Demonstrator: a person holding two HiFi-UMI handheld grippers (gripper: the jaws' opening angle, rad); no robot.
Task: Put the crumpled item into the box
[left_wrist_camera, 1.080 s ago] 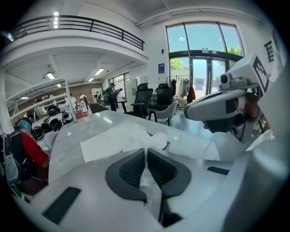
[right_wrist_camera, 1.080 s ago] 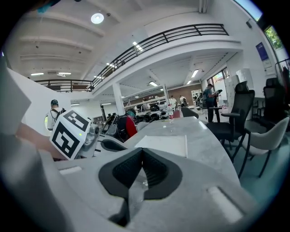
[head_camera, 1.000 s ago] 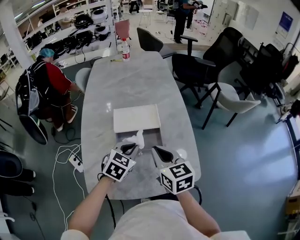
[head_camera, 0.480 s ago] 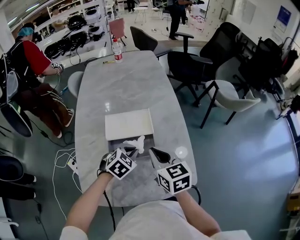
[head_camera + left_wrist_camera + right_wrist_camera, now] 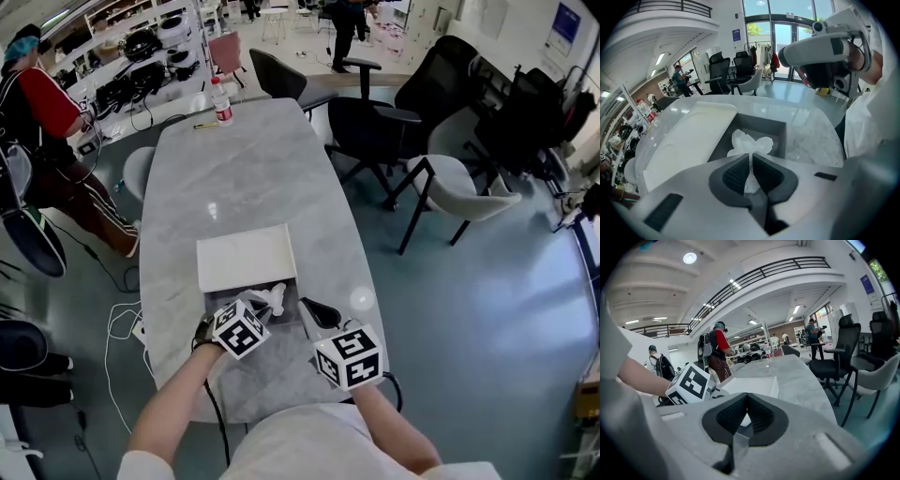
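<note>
One move seems left: the left gripper [image 5: 751,157], jaws pinched on the crumpled white paper wad [image 5: 750,142] over the open dark grey box [image 5: 761,122], should lower and release, while the right gripper [image 5: 746,397] sits beside the box, jaws closed.

Head view overhead, gripper views close, sharing box [image 5: 759,123]

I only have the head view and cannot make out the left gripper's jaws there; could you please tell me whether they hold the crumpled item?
Observer: Yes; its own view shows the left gripper shut on the crumpled item.
Operator: Is it over the box?
Observer: Its free end spreads above the dark inside of the open box; whether it touches, I cannot tell.
Operator: And the other gripper?
Observer: The right gripper is shut, nothing gripped, in its own view.
</note>
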